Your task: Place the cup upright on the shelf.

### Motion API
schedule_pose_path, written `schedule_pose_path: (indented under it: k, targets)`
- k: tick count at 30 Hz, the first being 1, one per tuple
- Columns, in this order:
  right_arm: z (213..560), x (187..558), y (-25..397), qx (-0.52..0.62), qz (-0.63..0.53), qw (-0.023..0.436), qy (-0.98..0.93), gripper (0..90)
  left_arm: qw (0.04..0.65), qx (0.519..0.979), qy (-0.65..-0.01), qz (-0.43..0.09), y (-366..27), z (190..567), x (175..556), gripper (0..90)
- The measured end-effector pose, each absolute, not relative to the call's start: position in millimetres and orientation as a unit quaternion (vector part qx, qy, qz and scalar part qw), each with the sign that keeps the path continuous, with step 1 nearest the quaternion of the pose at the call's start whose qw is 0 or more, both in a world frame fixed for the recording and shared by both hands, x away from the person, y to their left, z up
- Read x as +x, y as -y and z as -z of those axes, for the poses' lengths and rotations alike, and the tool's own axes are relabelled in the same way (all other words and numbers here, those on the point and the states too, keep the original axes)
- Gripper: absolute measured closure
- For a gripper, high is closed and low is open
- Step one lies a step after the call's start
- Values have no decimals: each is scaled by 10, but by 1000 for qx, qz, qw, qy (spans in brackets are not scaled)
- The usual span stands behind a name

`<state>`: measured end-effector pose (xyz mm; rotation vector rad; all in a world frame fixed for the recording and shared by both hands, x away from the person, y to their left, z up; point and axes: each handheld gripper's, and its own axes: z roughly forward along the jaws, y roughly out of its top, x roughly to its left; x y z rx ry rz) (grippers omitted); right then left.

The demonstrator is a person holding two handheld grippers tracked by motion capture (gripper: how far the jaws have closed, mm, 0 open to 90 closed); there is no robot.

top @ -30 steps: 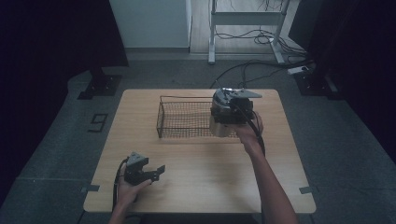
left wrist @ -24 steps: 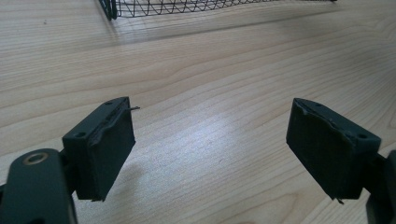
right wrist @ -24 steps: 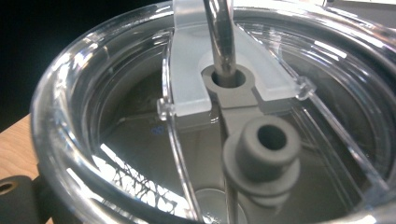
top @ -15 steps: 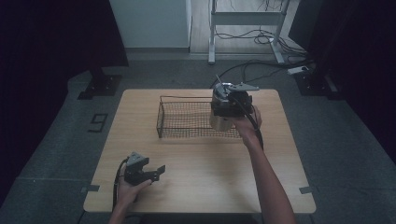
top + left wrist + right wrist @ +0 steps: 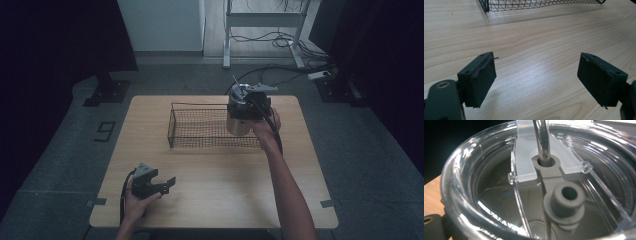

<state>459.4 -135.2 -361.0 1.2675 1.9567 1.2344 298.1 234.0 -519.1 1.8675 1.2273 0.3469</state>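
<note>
A beige tumbler (image 5: pixel 238 124) with clear lid (image 5: pixel 499 182) and metal straw (image 5: pixel 541 137) is held upright, clamped in the right gripper (image 5: pixel 248 107), at the wire basket's (image 5: pixel 200 127) right end; the left gripper (image 5: pixel 536 80) is spread, empty.

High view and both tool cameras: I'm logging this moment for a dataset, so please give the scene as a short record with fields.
Surface: wooden table
Container: black wire mesh basket, at the table's far half
Held thing: tumbler with clear lid and metal straw, at the basket's right end
Right tool: at the tumbler's top; jaw state cannot be told
Left tool: open, jaws apart with nothing between them, low over the table's near left
</note>
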Motion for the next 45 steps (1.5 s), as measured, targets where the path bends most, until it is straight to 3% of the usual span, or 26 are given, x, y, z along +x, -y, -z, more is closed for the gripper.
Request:
schedule_pose_path:
  k: [17, 45]
  targets:
    - [3762, 4879, 1298, 472, -435, 249, -726, 34, 429, 742, -495, -139, -2396, 5186, 2980, 154]
    - [4050, 5031, 1300, 483, -417, 248, -729, 34, 433, 739, -498, -138, -2432, 5172, 2979, 154]
